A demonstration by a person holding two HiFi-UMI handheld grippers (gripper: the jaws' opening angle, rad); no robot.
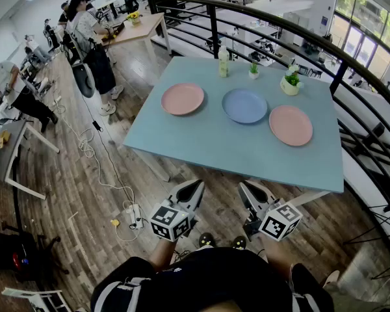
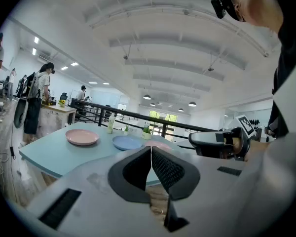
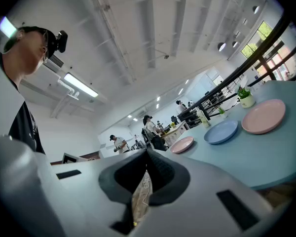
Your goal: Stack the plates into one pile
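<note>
Three plates lie apart in a row on the light blue table (image 1: pixel 201 142): a pink plate (image 1: pixel 182 99) at the left, a blue plate (image 1: pixel 245 105) in the middle, another pink plate (image 1: pixel 290 125) at the right. My left gripper (image 1: pixel 195 187) and right gripper (image 1: pixel 246 188) hang side by side over the floor, short of the table's near edge. Both are shut with nothing between the jaws. The left gripper view shows its shut jaws, the left pink plate (image 2: pixel 82 137) and the blue plate (image 2: pixel 127 142). From the right gripper view I see the right pink plate (image 3: pixel 264 116), the blue plate (image 3: pixel 221 131) and the far pink plate (image 3: pixel 182 144).
A bottle (image 1: pixel 223 62) and two small potted plants (image 1: pixel 253 70) (image 1: pixel 290 82) stand along the table's far edge. A black railing (image 1: pixel 351 57) runs behind and to the right. Cables and a power strip (image 1: pixel 131 216) lie on the wooden floor at the left. People stand at desks far left.
</note>
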